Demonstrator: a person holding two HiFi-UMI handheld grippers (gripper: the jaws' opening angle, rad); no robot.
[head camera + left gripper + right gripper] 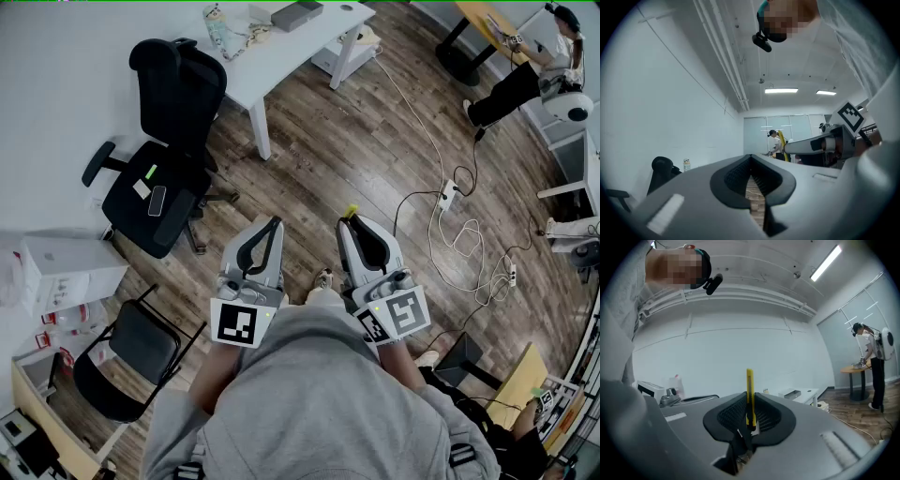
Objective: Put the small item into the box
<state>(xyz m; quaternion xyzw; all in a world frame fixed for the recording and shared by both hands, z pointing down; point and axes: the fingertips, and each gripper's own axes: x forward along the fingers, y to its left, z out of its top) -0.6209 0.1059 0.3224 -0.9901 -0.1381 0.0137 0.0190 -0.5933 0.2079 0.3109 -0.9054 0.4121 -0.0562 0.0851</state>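
Note:
A slim yellow utility knife (749, 394) stands upright between the pads of my right gripper (750, 417), which is shut on it. In the head view its yellow tip (352, 210) pokes out of the right gripper (350, 221), held close to the person's chest. The left gripper (273, 223) is beside it, shut with nothing in it; its jaws meet in the left gripper view (750, 160). The left gripper view also shows the right gripper (820, 144) with the yellow knife (781, 139). A white box (67, 270) stands at the far left.
A black office chair (161, 150) with a phone on its seat stands ahead on the left, and a white desk (281, 52) is behind it. A black folding chair (131, 349) is at the lower left. Cables and a power strip (448, 197) lie on the wooden floor. A person (525, 70) sits at the far right.

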